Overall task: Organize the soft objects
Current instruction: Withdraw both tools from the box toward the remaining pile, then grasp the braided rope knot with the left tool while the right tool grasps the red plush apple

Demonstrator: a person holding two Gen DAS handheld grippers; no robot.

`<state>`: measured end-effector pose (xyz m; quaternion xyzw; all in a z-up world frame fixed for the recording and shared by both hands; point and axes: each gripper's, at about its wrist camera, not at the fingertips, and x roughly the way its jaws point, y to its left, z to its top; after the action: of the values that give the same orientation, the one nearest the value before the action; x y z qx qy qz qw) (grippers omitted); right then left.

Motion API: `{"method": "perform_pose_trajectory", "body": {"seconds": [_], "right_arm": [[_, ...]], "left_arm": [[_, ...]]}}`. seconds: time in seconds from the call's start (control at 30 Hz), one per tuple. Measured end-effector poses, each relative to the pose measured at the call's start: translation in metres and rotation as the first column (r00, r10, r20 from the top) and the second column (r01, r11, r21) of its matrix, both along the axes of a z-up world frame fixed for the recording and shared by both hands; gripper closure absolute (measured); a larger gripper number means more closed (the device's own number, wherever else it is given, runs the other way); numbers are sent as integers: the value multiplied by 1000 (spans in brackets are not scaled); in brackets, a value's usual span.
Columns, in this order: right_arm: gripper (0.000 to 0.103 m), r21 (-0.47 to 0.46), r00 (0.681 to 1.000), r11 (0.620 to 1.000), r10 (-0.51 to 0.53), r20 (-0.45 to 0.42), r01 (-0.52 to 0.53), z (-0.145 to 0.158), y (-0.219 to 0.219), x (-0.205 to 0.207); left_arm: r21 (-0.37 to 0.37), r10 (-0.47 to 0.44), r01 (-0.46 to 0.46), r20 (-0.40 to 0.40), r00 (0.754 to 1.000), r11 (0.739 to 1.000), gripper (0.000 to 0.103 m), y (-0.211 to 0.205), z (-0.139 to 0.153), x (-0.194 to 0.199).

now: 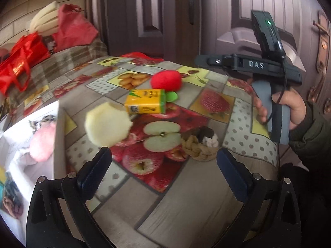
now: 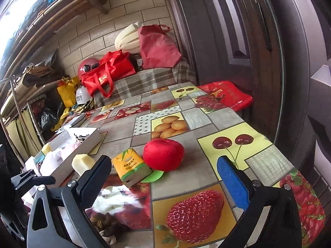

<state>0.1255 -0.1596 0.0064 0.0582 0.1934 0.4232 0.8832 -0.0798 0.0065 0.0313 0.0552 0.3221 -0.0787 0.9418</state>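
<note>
looks maybe halfway: pink fluffy stuff (image 1: 41, 142) is already sitting in the white box (image 1: 59, 136), while the red plush apple (image 2: 163, 154), tissue pack (image 2: 132, 167), foam chunk (image 1: 107, 124) and braided rope toy (image 1: 198, 146) are still waiting on the desk (image 2: 198, 171). left claw (image 1: 163, 171) and right claw (image 2: 165, 177) are both hanging spread, gripping nothing.

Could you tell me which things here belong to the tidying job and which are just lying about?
Job: red plush apple, yellow tissue pack, foam block, braided rope toy, white box.

Lying about: red bags, helmet, plaid cover.
</note>
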Motion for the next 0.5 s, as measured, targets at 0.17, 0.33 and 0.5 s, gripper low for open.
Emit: {"method": "perform_pose_trajectory", "body": {"seconds": [0.17,0.33,0.5], "right_arm": [[15,-49,994,994,90,-61,-93,-6,11,11],[15,-105,997,992,72,-29,-75,1,25,30],[21,-139,988,981,122,-99,-135,-6,56,55]], "left_arm": [[85,-99,106,-73,992,991,6,-37,-10,24],[134,-121,139,-131,984,981,18,-56,-20,46],[95,-92,108,-166,982,990,46,-48,-24,54]]}}
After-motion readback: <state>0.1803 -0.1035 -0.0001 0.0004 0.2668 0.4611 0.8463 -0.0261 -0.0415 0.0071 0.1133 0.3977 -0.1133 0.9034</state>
